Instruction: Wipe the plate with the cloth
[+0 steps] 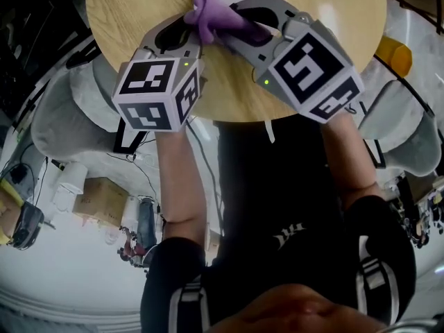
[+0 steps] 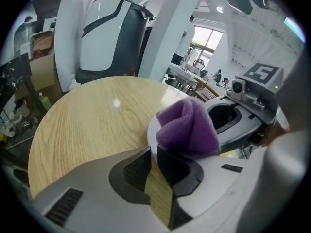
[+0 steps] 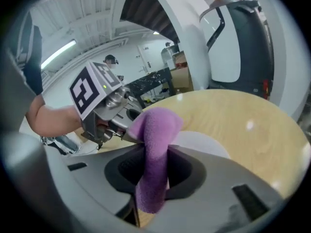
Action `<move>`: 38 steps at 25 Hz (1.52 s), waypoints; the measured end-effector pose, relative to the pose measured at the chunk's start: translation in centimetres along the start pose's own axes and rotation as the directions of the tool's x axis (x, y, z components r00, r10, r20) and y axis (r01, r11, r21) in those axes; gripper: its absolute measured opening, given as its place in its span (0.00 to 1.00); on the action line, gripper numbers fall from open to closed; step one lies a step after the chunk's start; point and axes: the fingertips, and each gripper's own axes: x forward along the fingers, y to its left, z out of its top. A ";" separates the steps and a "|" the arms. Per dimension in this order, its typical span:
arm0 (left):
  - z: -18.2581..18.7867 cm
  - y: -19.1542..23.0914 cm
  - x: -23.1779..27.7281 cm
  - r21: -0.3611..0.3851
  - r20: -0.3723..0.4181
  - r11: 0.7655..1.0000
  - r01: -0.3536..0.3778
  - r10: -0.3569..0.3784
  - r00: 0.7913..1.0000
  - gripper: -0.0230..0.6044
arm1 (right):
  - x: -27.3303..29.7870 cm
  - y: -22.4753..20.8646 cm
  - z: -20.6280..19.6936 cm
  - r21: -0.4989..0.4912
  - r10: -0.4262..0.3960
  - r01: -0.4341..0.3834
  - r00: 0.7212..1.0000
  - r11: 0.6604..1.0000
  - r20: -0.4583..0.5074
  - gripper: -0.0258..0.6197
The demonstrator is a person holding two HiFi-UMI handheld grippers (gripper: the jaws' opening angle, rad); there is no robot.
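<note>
Table [image 1: 139, 5]: round, pale wood; carries the plate and both grippers' working ends at its near edge.

Plate [image 3: 204, 142]: white, on the table's near part; its near side is largely covered by the cloth and the right gripper.

Cloth [image 2: 187, 127]: purple, soft, folded into a thick wad; stands upright between the right gripper's jaws, bulging above them over the plate and hanging in a tail below them; whether its underside touches the plate cannot be made out.

Right gripper [image 3: 153, 164]: jaws closed tight on the cloth's middle; lies over the plate's near side, slanting down; its marker cube [image 1: 312, 71] is raised toward the person.

Left gripper [image 2: 150, 154]: jaws drawn almost together, a narrow slit left between them, wood showing through lower down; the tips sit on the plate's near rim and pinch it; the cloth is just beyond and right of these tips, close against the right-hand jaw but not held by it.

Grippers to each other: side by side, tips converging at the cloth, bodies apart.

Chairs [image 1: 62, 109]: grey, flanking the table.
</note>
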 end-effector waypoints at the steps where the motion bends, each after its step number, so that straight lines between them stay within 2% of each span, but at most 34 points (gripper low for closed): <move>1: 0.0 0.0 0.0 0.000 0.001 1.000 -0.004 0.004 1.000 0.11 | 0.5 0.2 -0.1 0.017 0.011 -0.011 1.000 1.000 -0.012 0.19; 4: 0.0 0.2 0.0 0.002 0.001 1.000 -0.010 0.010 1.000 0.10 | 1.1 0.2 -0.8 0.042 0.010 -0.008 0.999 0.999 -0.039 0.19; 10: 0.0 -0.3 0.1 0.016 -0.001 1.000 -0.011 0.011 1.000 0.11 | 0.2 -0.5 -2.7 0.007 -0.029 0.030 0.995 1.000 -0.093 0.19; 19: -0.2 -1.0 0.1 0.037 -0.012 0.999 -0.013 0.013 1.000 0.11 | -6.0 -4.1 -6.5 0.013 -0.140 0.143 0.982 0.990 -0.123 0.19; 25: -0.1 -1.1 0.0 0.025 -0.012 1.000 -0.011 0.011 1.000 0.11 | -8.1 -4.7 -6.7 -0.033 -0.201 0.198 0.971 0.980 -0.130 0.19; 27: -0.1 -1.1 0.0 0.020 -0.012 1.000 -0.012 0.013 1.000 0.10 | -7.7 -3.5 -5.5 -0.019 -0.172 0.171 0.982 0.985 -0.080 0.19; 29: -0.2 -1.0 0.0 0.019 -0.012 1.000 -0.015 0.016 1.000 0.10 | -6.5 -1.4 -4.2 0.019 -0.084 0.085 0.996 0.996 -0.029 0.19; 33: -0.2 -0.7 -0.1 0.015 -0.012 1.000 -0.020 0.020 1.000 0.10 | -2.4 1.9 -2.5 0.089 0.033 -0.036 0.999 0.995 0.026 0.19; 35: -0.1 -0.7 -0.1 0.016 -0.011 1.000 -0.023 0.023 1.000 0.10 | -0.9 2.6 -2.0 0.104 0.062 -0.066 0.997 0.992 0.041 0.19; 38: -0.2 -0.6 -0.1 0.016 -0.009 1.000 -0.026 0.026 1.000 0.10 | 0.0 2.5 -2.1 0.093 0.058 -0.058 0.998 0.994 0.011 0.19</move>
